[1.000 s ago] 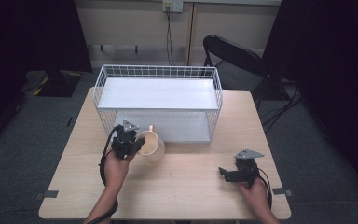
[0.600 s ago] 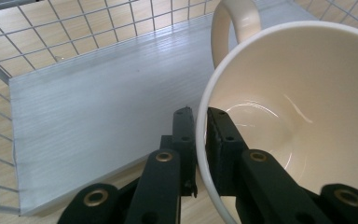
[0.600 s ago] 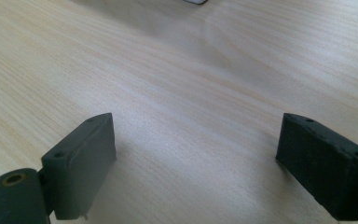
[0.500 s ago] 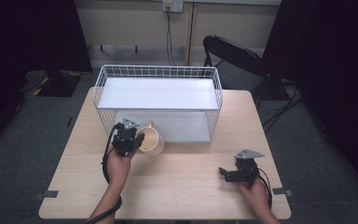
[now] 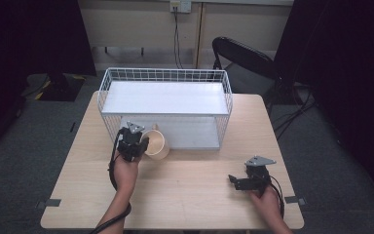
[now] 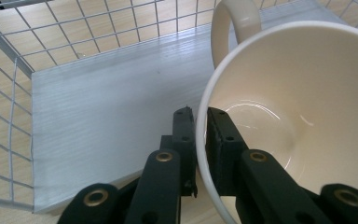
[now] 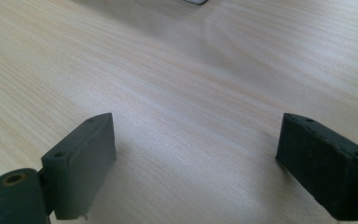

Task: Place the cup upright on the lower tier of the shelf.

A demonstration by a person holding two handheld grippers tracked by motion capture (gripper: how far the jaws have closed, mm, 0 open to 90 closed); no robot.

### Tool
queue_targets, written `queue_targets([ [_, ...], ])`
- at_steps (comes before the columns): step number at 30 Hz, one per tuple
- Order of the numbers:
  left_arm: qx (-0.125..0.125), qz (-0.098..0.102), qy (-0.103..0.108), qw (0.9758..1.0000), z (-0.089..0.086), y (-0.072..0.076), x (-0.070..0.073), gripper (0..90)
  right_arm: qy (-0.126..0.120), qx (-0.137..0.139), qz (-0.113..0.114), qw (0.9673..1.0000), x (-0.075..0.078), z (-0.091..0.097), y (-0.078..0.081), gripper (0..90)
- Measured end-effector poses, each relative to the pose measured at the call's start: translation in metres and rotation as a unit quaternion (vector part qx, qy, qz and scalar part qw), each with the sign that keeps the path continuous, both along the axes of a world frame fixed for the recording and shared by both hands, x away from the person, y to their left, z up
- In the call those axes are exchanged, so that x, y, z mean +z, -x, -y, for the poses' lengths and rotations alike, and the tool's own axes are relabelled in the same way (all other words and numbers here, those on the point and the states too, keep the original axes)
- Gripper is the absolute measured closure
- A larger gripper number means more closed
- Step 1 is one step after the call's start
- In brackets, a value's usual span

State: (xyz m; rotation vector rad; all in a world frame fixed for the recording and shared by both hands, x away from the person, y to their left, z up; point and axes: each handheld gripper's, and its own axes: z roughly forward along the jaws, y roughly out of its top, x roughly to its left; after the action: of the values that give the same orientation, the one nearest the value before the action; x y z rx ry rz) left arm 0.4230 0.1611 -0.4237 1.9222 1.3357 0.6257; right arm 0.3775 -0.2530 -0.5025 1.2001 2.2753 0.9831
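We've got the left gripper (image 5: pixel 135 142) clamped on the mug (image 5: pixel 157 145): jaws pinch the rim wall, one pad inside the cup, one outside. In the left gripper view (image 6: pixel 201 135) the gap between the pads is just the wall's thickness. The mug (image 6: pixel 289 126) is cream, tipped on its side with the mouth facing our camera and the handle (image 6: pixel 233 25) on the far side, toward the rack.

Mug sits at the front edge of the wire rack (image 5: pixel 108 85), at the left part of the lower opening, just under the upper shelf (image 5: pixel 163 97). Whether the mug bottom touches the table (image 5: pixel 190 190) or the lower shelf we can't tell. The left gripper view shows the lower shelf (image 6: pixel 102 102), a pale ribbed panel, with the wire grid around and behind it.

Our right gripper (image 5: pixel 241 182) is well apart from the mug, low at the front right of the table. Its jaws stand wide apart with nothing between them; in the right gripper view (image 7: pixel 196 168) we see bare wood grain between the pads (image 7: pixel 81 163).

Behind the table: a black chair (image 5: pixel 246 56), with dark curtains on both sides.
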Motion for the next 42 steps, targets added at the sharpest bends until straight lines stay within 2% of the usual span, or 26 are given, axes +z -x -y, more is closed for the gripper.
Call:
queue_targets([
  [4,0.006,0.002,-0.006,1.0000,0.002,-0.002,-0.001,82.8,0.000,0.000,0.000,1.0000,0.000,0.000,0.000,10.7],
  [9,0.018,0.009,-0.001,0.9998,0.003,-0.004,-0.003,82.7,0.000,0.000,0.000,1.0000,0.000,0.000,0.000,10.7],
  [29,0.048,0.009,-0.007,0.9988,0.003,-0.013,-0.010,82.7,0.000,0.000,0.000,1.0000,0.000,0.000,0.000,10.7],
  [42,0.057,0.005,-0.009,0.9983,0.004,-0.019,-0.014,82.6,0.000,0.000,0.000,1.0000,0.000,0.000,0.000,10.7],
])
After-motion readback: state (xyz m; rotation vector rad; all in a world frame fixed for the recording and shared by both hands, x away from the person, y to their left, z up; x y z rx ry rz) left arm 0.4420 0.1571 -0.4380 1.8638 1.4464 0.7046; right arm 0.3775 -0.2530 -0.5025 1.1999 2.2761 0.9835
